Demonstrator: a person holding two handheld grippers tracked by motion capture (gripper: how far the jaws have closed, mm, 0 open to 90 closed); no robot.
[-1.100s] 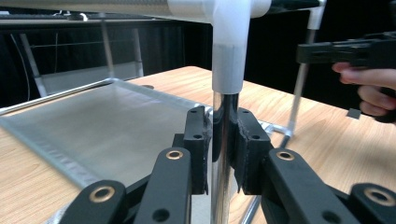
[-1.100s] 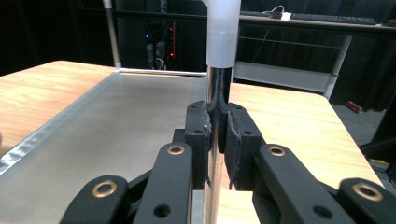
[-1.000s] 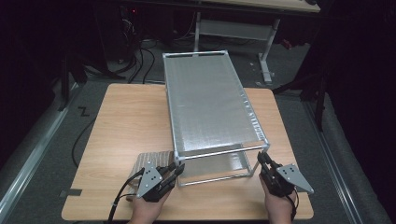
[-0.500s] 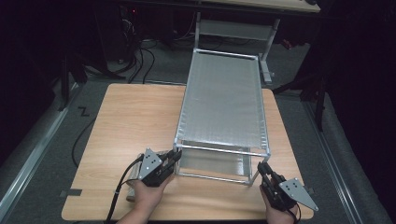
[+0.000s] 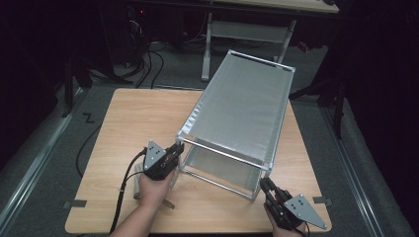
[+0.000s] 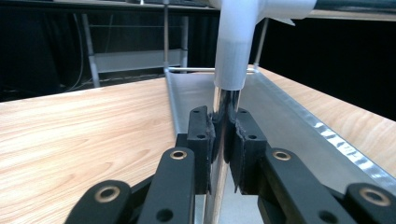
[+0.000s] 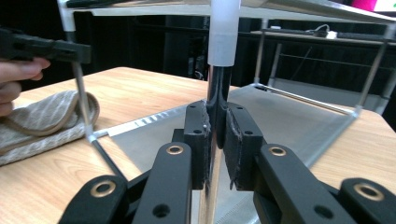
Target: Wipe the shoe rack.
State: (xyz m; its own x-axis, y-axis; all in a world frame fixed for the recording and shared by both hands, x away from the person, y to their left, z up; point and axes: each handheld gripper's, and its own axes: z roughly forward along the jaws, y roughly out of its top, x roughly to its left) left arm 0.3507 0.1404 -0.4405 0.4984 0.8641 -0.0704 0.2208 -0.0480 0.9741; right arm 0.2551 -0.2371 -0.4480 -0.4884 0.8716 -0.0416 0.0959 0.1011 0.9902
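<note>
A two-tier metal rack with mesh shelves stands slantwise on the wooden table. My left gripper is shut on its near left leg; in the left gripper view the gripper pinches the chrome leg just below a white corner sleeve. My right gripper is shut on the near right leg, close to the table's front edge. The right gripper view has the gripper clamped on that leg. The rack's lower shelf lies low over the tabletop.
A grey striped cloth lies on the table by the left hand, beside the rack's left leg. Behind the table stands another desk frame, with cables on the floor. A tape mark sits at the near left corner.
The rack has swung: its far end went right. The left hand moved forward and right with its leg, the right hand back toward the table's front edge.
</note>
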